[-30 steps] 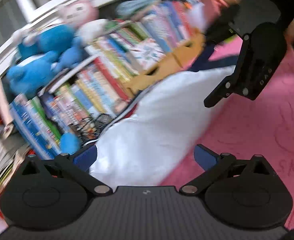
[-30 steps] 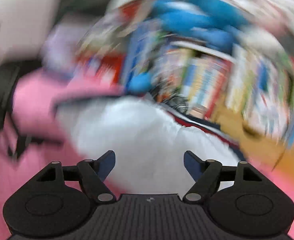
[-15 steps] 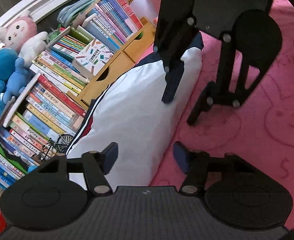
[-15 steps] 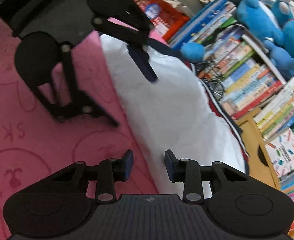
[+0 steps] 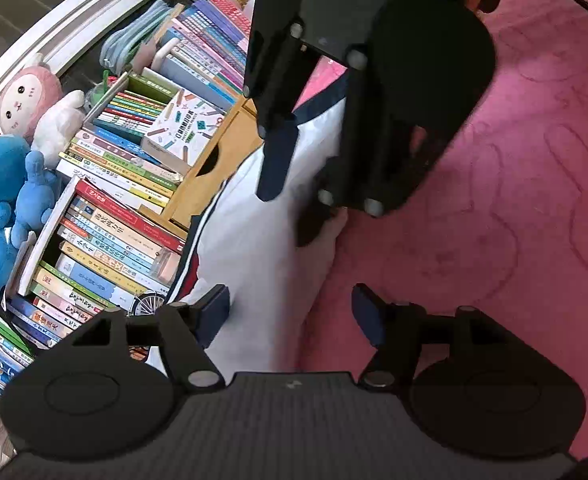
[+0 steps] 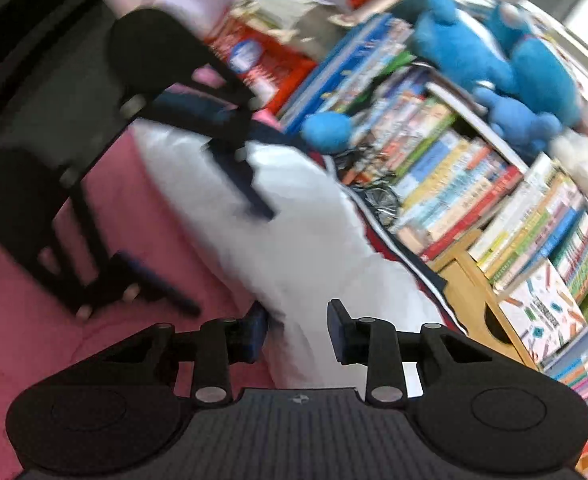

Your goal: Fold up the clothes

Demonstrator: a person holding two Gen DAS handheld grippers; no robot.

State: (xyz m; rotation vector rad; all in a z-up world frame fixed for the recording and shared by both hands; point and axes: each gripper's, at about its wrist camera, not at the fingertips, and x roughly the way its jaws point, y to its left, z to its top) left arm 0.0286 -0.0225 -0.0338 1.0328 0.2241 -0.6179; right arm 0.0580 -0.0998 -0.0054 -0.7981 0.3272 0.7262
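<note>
Between bookshelf [image 5: 105, 216] and pink rug [image 5: 514, 220] | white garment [image 5: 261, 248] | left tongs [image 5: 289, 312] apart, reopening astride its edge | right tongs [image 6: 296, 330] narrow, astride edge

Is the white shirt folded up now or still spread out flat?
Folded, at least partly. The white shirt lies as a long narrow strip on the pink rug beside the books, its rug-side edge rounded and puffy. Whether it's finished, I cannot tell.

- A pink carpet [image 5: 534, 200] with faint embossed cartoon shapes covers the floor.
- Rows of colourful books [image 5: 113, 240] are packed along one side.
- Blue plush toys [image 6: 494, 60] and a pink-and-white plush toy [image 5: 25, 100] sit on top.
- A light wooden box [image 5: 213, 160] with a cut-out handle stands beside the books.
</note>
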